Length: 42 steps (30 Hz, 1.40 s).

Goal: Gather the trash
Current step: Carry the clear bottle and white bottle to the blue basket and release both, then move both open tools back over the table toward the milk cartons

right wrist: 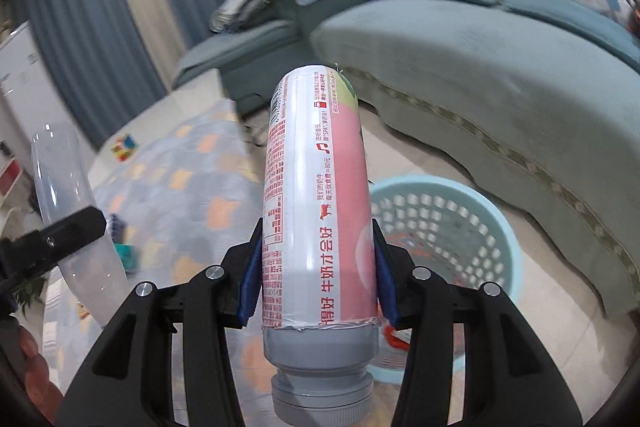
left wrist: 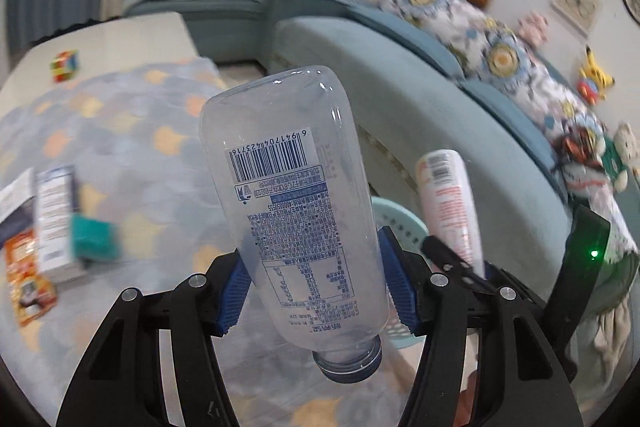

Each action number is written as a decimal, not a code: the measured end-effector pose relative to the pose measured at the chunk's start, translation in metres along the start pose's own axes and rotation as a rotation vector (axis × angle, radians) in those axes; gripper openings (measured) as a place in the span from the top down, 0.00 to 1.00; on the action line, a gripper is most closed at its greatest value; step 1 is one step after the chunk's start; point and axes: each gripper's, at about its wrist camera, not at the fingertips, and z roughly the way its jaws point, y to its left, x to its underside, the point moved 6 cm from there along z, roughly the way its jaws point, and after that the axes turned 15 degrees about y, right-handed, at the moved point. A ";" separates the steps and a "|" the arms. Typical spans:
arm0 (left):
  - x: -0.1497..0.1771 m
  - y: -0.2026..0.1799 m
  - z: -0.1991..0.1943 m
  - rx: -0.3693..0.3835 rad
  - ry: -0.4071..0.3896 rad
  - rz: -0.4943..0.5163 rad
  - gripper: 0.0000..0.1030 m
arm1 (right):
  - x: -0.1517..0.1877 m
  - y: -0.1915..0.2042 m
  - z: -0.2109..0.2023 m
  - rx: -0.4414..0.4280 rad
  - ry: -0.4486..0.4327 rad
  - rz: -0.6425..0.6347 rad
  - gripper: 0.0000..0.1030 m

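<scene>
A: Clear plastic bottle (left wrist: 296, 211) is clamped in the left gripper (left wrist: 316, 287). Status?

B: Both hands loaded, nothing dropped yet. Left to right in the left wrist view: at 9 o'clock, box (left wrist: 54, 219), orange packet (left wrist: 28, 275) and a teal item (left wrist: 94, 241), blurred, lie on the patterned cloth (left wrist: 132, 147). Judged: those may be trash not yet collected. Cube toy (left wrist: 65, 65) at 10 o'clock, prob. not trash.

A: Bin?

B: Light blue perforated basket (right wrist: 448, 227), at 3 o'clock in the right wrist view, on the floor just beside the sofa (right wrist: 480, 75). Some red stuff shows inside, so part of the job looks done.

A: Left fingers?

B: Blue pads (left wrist: 236, 291) closed partway onto the bottle's midsection, contact both sides. Bottle is neck toward the cam, cap off, base pointing to 12 o'clock.

A: Right?

B: Right gripper (right wrist: 316, 271) holds the pink-and-white drink bottle (right wrist: 316, 207). Pads (right wrist: 250, 279) pinch its lower body, narrower opening than the left. Grey neck toward the cam, base to 12 o'clock. Same bottle appears at 3 o'clock in the left view.

A: Remaining?

B: Est.: carry both over the basket, release, then go back for the items on the cloth.
</scene>
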 end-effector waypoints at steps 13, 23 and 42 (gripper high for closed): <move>0.012 -0.031 0.096 -0.044 0.143 0.082 0.30 | 0.018 -0.057 0.060 0.024 0.142 0.146 0.54; 0.015 -0.031 0.080 0.012 0.097 0.085 0.31 | 0.015 -0.050 0.047 0.008 0.104 0.122 0.54; 0.027 0.042 -0.037 -0.002 -0.117 -0.086 0.34 | 0.017 0.066 -0.016 -0.078 -0.026 -0.161 0.54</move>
